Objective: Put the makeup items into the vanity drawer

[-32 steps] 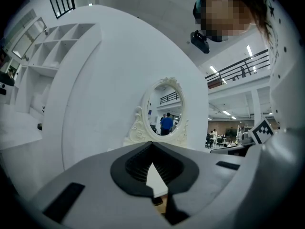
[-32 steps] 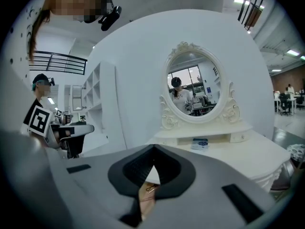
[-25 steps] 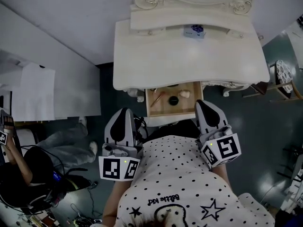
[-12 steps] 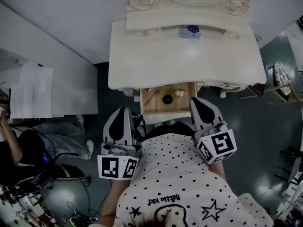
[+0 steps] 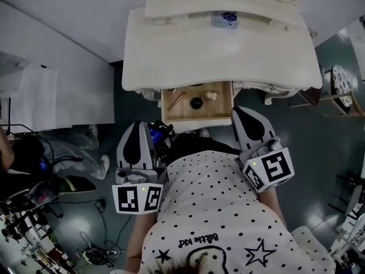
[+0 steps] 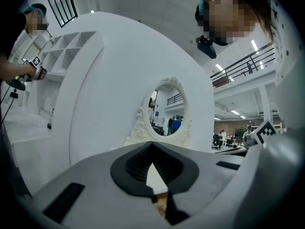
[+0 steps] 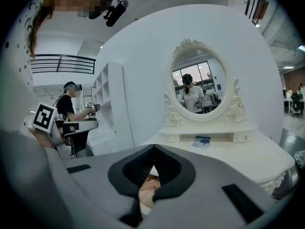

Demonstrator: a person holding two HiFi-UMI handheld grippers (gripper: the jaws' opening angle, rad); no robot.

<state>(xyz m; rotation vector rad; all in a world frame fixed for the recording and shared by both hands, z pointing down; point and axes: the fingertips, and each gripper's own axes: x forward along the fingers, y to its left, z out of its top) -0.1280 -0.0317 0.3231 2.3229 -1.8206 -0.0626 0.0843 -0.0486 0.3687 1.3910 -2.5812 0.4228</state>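
The cream vanity point(image 5: 222, 56) stands at the top of the head view, and its wooden drawer point(image 5: 171, 116) is pulled open at the front. Inside lie a makeup brush point(image 5: 175, 100), a round black compact point(image 5: 196, 103) and a pale sponge point(image 5: 211, 95). My left gripper point(image 5: 137, 130) hangs below the drawer's left corner, shut and empty. My right gripper point(image 5: 242, 117) sits just beyond the drawer's right front corner, also shut with nothing in it. In the right gripper view, the brush point(image 7: 151, 179) shows through the notch above the shut right gripper point(image 7: 145, 194). The left gripper point(image 6: 155, 194) points level at the vanity.
A small blue box point(image 5: 224, 19) rests on the vanity's back shelf below the oval mirror point(image 7: 198, 82). A white partition point(image 5: 51, 50) stands to the left, and a side stand point(image 5: 340, 90) to the right. Cables and gear point(image 5: 34, 210) clutter the floor at the lower left.
The vanity and open drawer have slid up and left in the head view. Both grippers have drifted a little, the left one leftward, staying shut below the drawer. The drawer's contents lie unchanged.
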